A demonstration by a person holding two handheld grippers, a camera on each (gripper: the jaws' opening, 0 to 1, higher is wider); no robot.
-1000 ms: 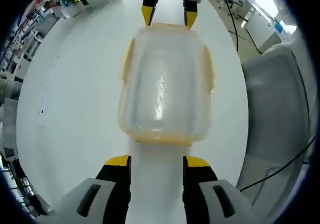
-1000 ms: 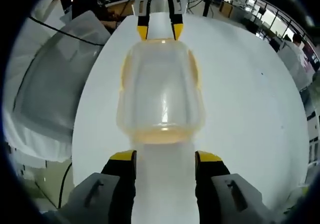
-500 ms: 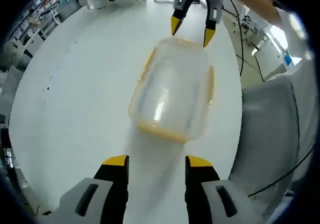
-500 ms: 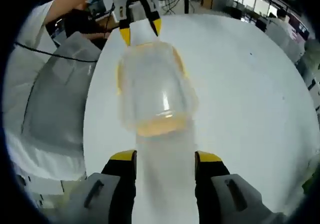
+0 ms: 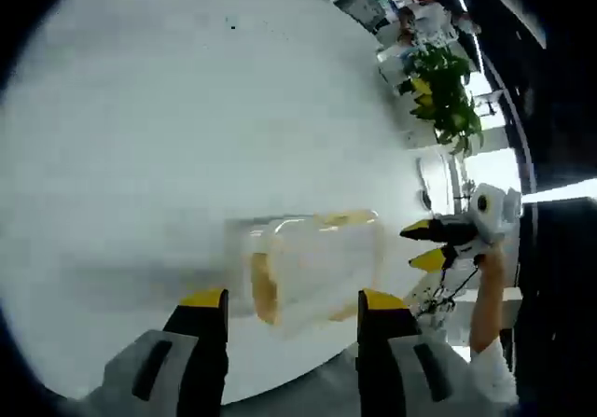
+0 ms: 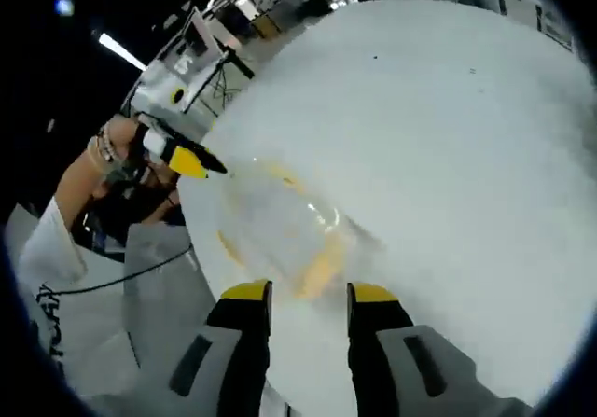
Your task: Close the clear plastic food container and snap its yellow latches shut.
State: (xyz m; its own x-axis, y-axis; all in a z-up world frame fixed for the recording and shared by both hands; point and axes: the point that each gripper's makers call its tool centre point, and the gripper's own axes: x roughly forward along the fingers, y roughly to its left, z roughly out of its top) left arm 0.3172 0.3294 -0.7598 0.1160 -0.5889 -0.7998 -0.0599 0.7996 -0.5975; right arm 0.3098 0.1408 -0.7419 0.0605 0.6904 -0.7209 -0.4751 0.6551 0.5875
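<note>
A wide white surface carries the things in both views. In the left gripper view a leafy green plant stands at the far edge of the surface, with cluttered shelves or desks blurred behind it. In the right gripper view a person's bare forearm and a white sleeve show at the left, a dark cable runs over pale grey fabric below the edge of the surface, and lit ceiling strips and equipment sit in the dim background. Nothing lies between either pair of jaws and the container.

The left gripper has its jaws spread apart, released, grasping nothing. The right gripper likewise has its jaws parted and empty (both pictures are smeared by motion, so fine contact is hard to judge).

The clear plastic food container lies on the surface just ahead of the left jaws, partly between their yellow tips, its yellow-trimmed rim turned toward the camera; I cannot tell whether the latches are snapped. In the left gripper view the right gripper comes in from the right, its yellow tips close beside the container's far end. In the right gripper view the container sits just beyond the jaw tips, and the left gripper, held in a hand, points at its far side.
</note>
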